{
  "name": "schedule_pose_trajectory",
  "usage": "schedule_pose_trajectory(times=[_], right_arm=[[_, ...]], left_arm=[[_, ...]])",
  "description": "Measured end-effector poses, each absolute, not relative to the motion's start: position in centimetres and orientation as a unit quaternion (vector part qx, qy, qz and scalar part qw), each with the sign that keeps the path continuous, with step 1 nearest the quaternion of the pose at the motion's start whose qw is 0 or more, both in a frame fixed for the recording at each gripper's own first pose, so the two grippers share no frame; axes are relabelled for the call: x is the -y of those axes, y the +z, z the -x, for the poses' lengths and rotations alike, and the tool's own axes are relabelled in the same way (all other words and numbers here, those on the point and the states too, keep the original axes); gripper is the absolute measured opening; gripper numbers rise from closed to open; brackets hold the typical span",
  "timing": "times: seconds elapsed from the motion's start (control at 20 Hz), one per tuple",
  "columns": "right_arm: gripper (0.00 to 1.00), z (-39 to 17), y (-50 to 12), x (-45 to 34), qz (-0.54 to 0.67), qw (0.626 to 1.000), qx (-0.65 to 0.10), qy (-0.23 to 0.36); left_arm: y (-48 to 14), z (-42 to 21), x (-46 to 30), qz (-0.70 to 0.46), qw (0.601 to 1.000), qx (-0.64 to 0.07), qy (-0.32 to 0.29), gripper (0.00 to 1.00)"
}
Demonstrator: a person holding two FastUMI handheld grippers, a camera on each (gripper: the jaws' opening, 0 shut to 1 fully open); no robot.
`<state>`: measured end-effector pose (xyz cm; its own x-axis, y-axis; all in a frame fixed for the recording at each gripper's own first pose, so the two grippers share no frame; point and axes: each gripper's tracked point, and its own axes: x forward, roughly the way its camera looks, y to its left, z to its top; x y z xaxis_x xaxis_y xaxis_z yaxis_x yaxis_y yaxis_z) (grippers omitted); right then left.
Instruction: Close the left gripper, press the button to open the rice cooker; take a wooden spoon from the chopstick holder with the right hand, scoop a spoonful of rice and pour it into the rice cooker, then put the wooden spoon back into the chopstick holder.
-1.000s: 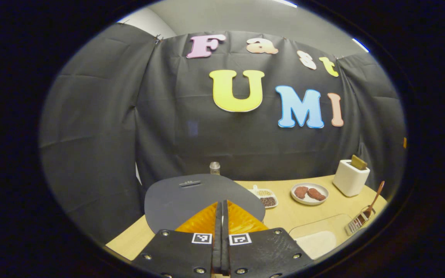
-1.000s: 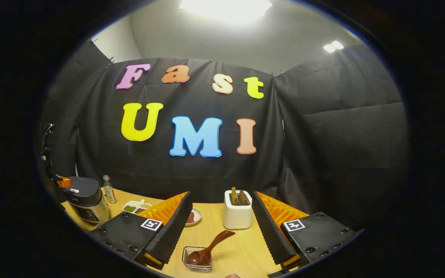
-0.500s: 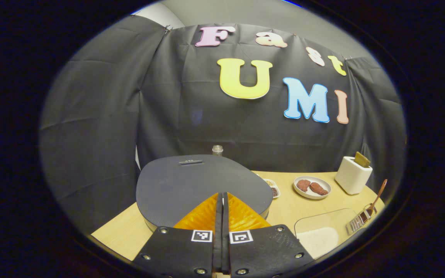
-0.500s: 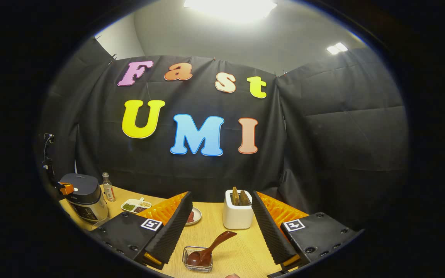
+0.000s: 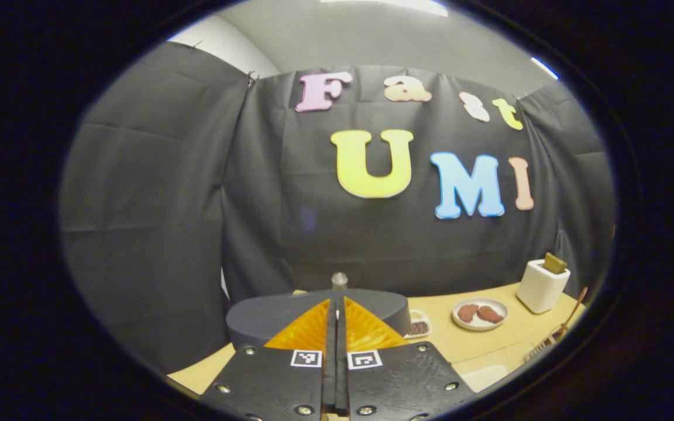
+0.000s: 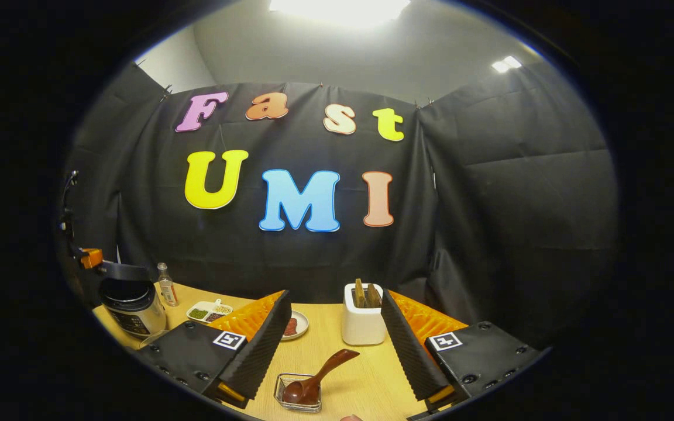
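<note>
Lid on the rice cooker (image 6: 130, 298) has popped since half a sec ago: in the right gripper view it now sits lifted off the pot body w/ a gap under it, where before it sat flat on the pot. In the left gripper view the lid (image 5: 290, 313) shows edge-on and lower in frame vs the broad top face seen a moment back, so the cam has come up and tilted. Looks like the button press worked, step 1 prob done.

Left gripper (image 5: 335, 310): fingers pressed together, nothing between them, just above/behind the lid's near edge; can't tell if touching. In the right gripper view it shows by the lid's left end (image 6: 90, 257).

Right gripper (image 6: 335, 336): jaws wide apart, empty, hasn't moved much. Wooden spoon (image 6: 316, 377) lies right between and just below its fingers, bowl down in the small wire chopstick holder (image 6: 299, 393), handle leaning up to the right. Holder sits on the table (image 6: 366, 380), near the gripper, well apart from the cooker off to the left.

Next up, by my read: right gripper drops onto the spoon handle. Rice tray (image 5: 486, 374) is at the table's near edge in the left gripper view, between cooker and holder.

White toaster (image 6: 363, 318) stands behind the spoon, not part of the task.
</note>
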<state>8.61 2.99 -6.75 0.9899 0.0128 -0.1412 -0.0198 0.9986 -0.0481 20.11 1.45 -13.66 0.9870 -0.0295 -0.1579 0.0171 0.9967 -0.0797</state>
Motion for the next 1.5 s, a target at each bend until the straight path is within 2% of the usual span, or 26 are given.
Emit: schedule_pose_trajectory(times=[0.1,0.15,0.35,0.55,0.6,0.65,0.75,0.8,0.85,0.9,1.15,1.2,1.25,1.3,1.35,1.4,1.5], right_arm=[[0.98,-9.0,-7.4,-2.7,0.017,0.997,-0.079,0.012],[0.98,-9.2,-7.6,-2.5,0.012,0.996,-0.082,0.014],[0.98,-9.8,-9.8,-2.3,-0.019,0.993,-0.109,0.025],[0.96,-10.6,-12.7,-2.2,-0.035,0.989,-0.140,0.030],[0.97,-10.8,-13.6,-2.1,-0.040,0.988,-0.149,0.030],[0.93,-11.1,-14.4,-2.1,-0.046,0.986,-0.158,0.030],[0.93,-11.5,-16.2,-2.1,-0.059,0.982,-0.178,0.030],[0.96,-11.6,-17.1,-2.0,-0.065,0.979,-0.190,0.028],[0.93,-11.8,-18.1,-1.8,-0.071,0.976,-0.202,0.026],[0.98,-11.9,-18.9,-1.6,-0.077,0.974,-0.212,0.023],[0.98,-12.0,-23.0,-1.6,-0.120,0.956,-0.268,0.021],[0.93,-11.8,-23.8,-1.7,-0.134,0.949,-0.283,0.021],[0.98,-11.7,-24.6,-2.0,-0.149,0.943,-0.297,0.023],[0.98,-11.6,-25.4,-2.3,-0.165,0.936,-0.310,0.023],[0.89,-11.6,-26.0,-2.6,-0.180,0.930,-0.320,0.025],[0.96,-11.4,-26.6,-3.1,-0.192,0.923,-0.332,0.028],[0.92,-10.9,-27.9,-3.8,-0.198,0.914,-0.353,0.034]], left_arm=[[-10.4,-19.1,-2.0,0.040,0.998,-0.053,-0.003,0.04],[-9.0,-19.0,-2.6,0.041,0.998,-0.042,0.005,0.01],[-5.7,-15.7,-4.0,0.047,0.998,-0.015,0.026,0.00],[-3.5,-12.3,-5.1,0.029,0.999,-0.002,0.044,0.77],[-3.1,-11.3,-5.2,0.022,0.999,-0.001,0.046,0.77],[-2.7,-10.5,-5.4,0.016,0.999,0.001,0.049,0.77],[-1.8,-8.9,-5.3,0.009,0.999,0.004,0.047,0.77],[-1.3,-8.1,-5.1,0.006,0.999,0.007,0.045,0.75],[-0.9,-7.6,-5.1,0.001,0.999,0.010,0.045,0.76],[-0.5,-7.0,-5.2,-0.006,0.999,0.012,0.047,0.75],[0.6,-4.8,-5.7,-0.024,0.998,0.009,0.052,0.75],[0.8,-4.6,-5.7,-0.024,0.998,0.009,0.052,0.75],[0.7,-4.2,-5.8,-0.023,0.998,0.009,0.054,0.75],[0.6,-4.0,-5.9,-0.024,0.998,0.007,0.054,0.75],[0.4,-3.9,-6.0,-0.026,0.998,0.003,0.055,0.77],[0.3,-3.6,-6.2,-0.030,0.998,0.001,0.057,0.78],[0.1,-3.2,-6.3,-0.033,0.998,-0.005,0.057,0.75]])
